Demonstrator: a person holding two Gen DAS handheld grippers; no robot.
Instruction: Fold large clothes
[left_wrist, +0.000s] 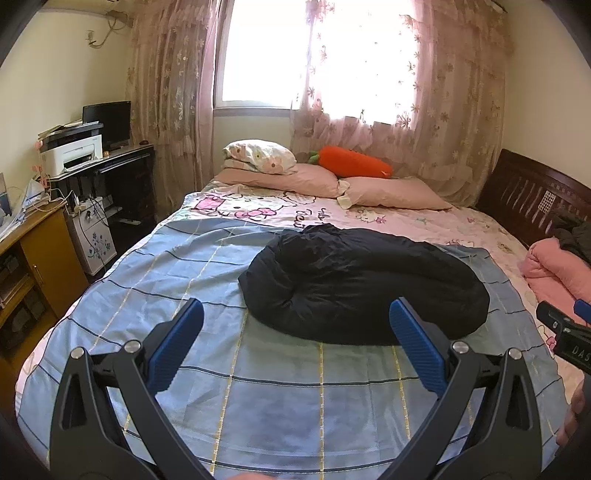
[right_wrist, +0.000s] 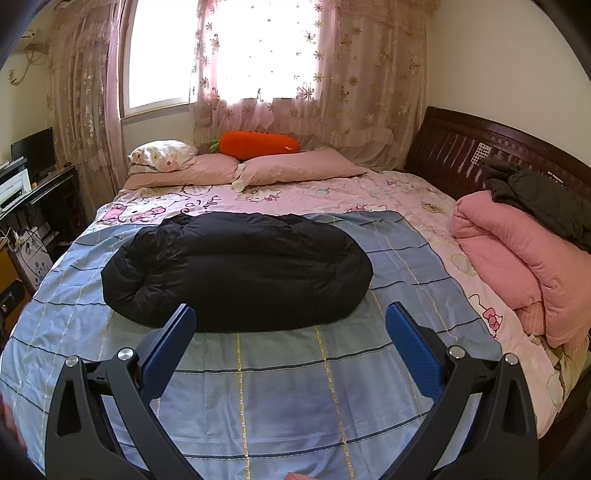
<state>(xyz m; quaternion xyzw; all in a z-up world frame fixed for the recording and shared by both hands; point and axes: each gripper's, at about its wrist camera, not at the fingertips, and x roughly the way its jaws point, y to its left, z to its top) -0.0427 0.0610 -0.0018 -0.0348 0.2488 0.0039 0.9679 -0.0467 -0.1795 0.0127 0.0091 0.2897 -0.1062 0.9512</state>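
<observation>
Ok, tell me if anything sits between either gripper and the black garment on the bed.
Nothing visible does. The left gripper and right gripper are both open, with only bare blue plaid sheet between them and the black garment. The pink quilt lies off to the right.

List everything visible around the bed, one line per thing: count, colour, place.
puffy garment: 1, black, folded on the blue sheet mid-bed
checked sheet: 1, blue, spread over the bed's near half
cartoon bedsheet: 1, pink, beneath it
pillows: 2 pink, 1 floral, at the window end
carrot plush: 1, orange, on the pillows
folded quilt: 1, pink, right edge of the bed
dark clothing: 1 heap, atop the quilt
headboard: 1, dark wood, right
curtains: pink floral, at the window
printer: 1, white, desk at left
monitor: 1, black, behind it
left gripper: fingers open, above the sheet
right gripper: fingers open, above the sheet
</observation>
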